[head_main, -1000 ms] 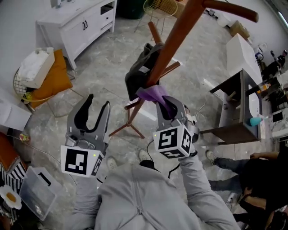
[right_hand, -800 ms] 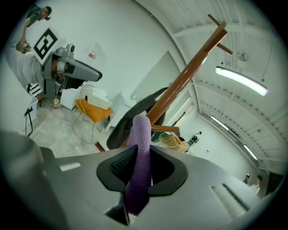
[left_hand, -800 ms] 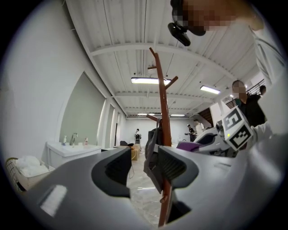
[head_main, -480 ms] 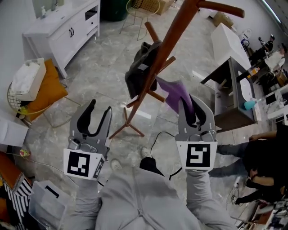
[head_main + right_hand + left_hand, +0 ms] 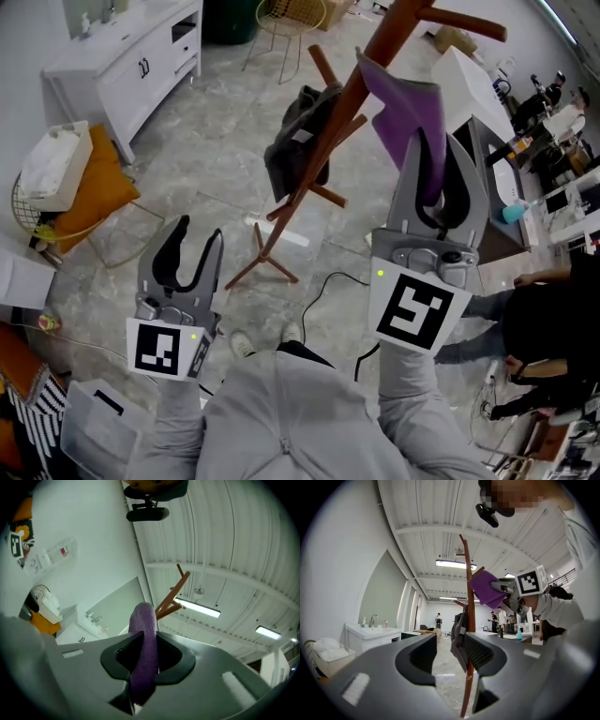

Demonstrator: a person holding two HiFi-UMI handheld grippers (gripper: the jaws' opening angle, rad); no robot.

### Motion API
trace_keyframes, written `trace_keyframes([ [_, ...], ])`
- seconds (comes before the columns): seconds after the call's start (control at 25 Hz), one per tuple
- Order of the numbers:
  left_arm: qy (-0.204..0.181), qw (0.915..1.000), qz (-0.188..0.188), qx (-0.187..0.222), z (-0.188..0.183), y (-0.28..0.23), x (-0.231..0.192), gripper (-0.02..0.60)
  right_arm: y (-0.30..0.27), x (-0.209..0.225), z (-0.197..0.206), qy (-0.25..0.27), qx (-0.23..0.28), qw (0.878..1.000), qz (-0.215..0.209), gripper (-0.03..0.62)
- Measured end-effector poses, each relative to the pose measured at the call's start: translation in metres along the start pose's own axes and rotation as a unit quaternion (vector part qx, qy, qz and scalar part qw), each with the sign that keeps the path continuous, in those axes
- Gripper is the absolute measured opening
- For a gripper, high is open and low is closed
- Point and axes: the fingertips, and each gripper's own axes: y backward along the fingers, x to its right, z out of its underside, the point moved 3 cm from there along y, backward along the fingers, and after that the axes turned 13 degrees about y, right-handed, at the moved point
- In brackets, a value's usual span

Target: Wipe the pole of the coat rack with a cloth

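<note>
With right gripper clamped on the purple cloth, whose edge meets the upper pole of the coat rack, press flat and draw along the wood under even pressure, holding the open, empty left gripper clear.

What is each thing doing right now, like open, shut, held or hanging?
Left hand-held gripper: open, empty.
Right hand-held gripper: shut on the purple cloth.
Purple cloth: pinched, held up beside the pole.
Brown wooden coat rack: standing upright.
Dark bag: hanging on the rack.
</note>
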Motion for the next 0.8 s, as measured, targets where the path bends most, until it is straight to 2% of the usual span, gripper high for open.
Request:
trace_keyframes([
  [0.16, 0.002, 0.9998, -0.019, -0.001, 0.001, 0.003, -0.010, 0.206, -0.026, -0.007, -0.018, 0.044, 0.043, 0.998, 0.026, 0.060],
  [0.24, 0.003, 0.9996, -0.028, -0.002, 0.003, 0.003, -0.016, 0.206, -0.041, -0.016, -0.015, 0.067, 0.039, 0.997, 0.026, 0.060],
  [0.4, 0.005, 0.9993, -0.036, -0.006, 0.008, -0.001, -0.016, 0.206, -0.064, -0.048, 0.018, 0.115, -0.038, 0.992, -0.026, 0.061],
  [0.6, 0.009, 0.9990, -0.042, -0.007, 0.012, -0.010, -0.019, 0.206, -0.060, -0.090, 0.038, 0.126, -0.024, 0.990, -0.053, 0.061],
  [0.8, 0.014, 0.9989, -0.043, -0.016, 0.019, -0.017, -0.021, 0.206, -0.038, -0.128, 0.061, 0.123, -0.054, 0.986, -0.103, 0.061],
])
